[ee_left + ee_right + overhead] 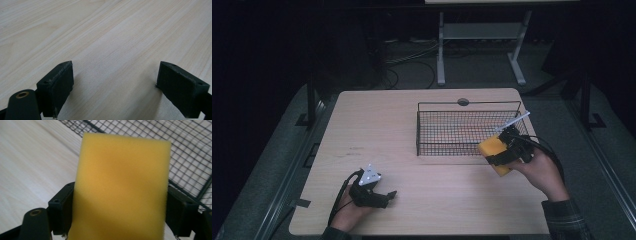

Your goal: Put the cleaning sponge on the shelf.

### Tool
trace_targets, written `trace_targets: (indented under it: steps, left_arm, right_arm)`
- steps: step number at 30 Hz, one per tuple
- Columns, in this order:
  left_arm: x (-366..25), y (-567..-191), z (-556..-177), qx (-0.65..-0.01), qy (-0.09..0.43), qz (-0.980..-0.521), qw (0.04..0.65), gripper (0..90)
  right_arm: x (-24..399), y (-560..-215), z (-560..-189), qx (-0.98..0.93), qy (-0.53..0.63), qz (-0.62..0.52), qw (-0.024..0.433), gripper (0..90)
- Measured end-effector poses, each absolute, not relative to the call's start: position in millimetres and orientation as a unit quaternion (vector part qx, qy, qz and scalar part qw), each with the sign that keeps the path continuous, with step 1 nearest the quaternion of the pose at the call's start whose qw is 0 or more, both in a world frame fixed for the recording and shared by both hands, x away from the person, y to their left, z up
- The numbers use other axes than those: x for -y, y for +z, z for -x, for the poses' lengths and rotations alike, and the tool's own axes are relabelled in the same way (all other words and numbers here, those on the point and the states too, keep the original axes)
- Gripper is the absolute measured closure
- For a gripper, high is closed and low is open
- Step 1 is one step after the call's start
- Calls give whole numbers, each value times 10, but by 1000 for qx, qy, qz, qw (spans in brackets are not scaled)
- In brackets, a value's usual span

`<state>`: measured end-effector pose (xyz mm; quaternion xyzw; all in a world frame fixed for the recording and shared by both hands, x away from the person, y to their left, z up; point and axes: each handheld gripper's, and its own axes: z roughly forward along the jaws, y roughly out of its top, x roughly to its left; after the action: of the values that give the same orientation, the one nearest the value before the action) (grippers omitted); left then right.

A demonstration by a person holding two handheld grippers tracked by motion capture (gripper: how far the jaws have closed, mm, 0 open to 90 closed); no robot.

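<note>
The right gripper [504, 150], at the right of the high view, is clamping a yellow sponge [493, 154] between its two pads and holding it just in front of the near right corner of the black wire basket [427, 145], which is sitting in the upper right part of the wooden table [377, 125]. Judging from this, the sponge is probably heading into the basket, and its lower edge could be catching on the near rim if it is not carried high enough. Being soft foam, it could also be bending or slipping out of the pads at such a knock. In the right gripper view the sponge [122, 187] is showing as a plain, upright, fine-pored yellow block with square corners, with the mesh behind it at the upper right. The left gripper [387, 196], at the lower left, is resting on the table with its jaws standing wide apart and nothing between them.
</note>
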<state>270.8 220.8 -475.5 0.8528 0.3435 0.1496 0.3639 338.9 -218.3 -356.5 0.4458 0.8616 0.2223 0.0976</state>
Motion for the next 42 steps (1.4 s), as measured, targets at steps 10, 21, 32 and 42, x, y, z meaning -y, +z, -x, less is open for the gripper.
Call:
trace_targets:
  steps: [10, 21, 32, 42]
  left_arm:
    - [-2210, -4753, -2709, -342, 150, -854, 363, 131]
    - [-2209, -4755, -2708, -343, 149, -853, 363, 131]
    - [-2209, -4755, -2708, -343, 149, -853, 364, 131]
    - [-2209, -4755, -2708, -343, 149, -853, 364, 131]
  right_arm:
    - [2349, -3514, -3571, -848, 220, -470, 105, 214]
    - [2510, -3447, -3794, -831, 220, -497, 120, 213]
    - [2597, -3425, -4050, -817, 212, -519, 132, 213]
    - [2623, -3505, -4269, -798, 211, -548, 134, 213]
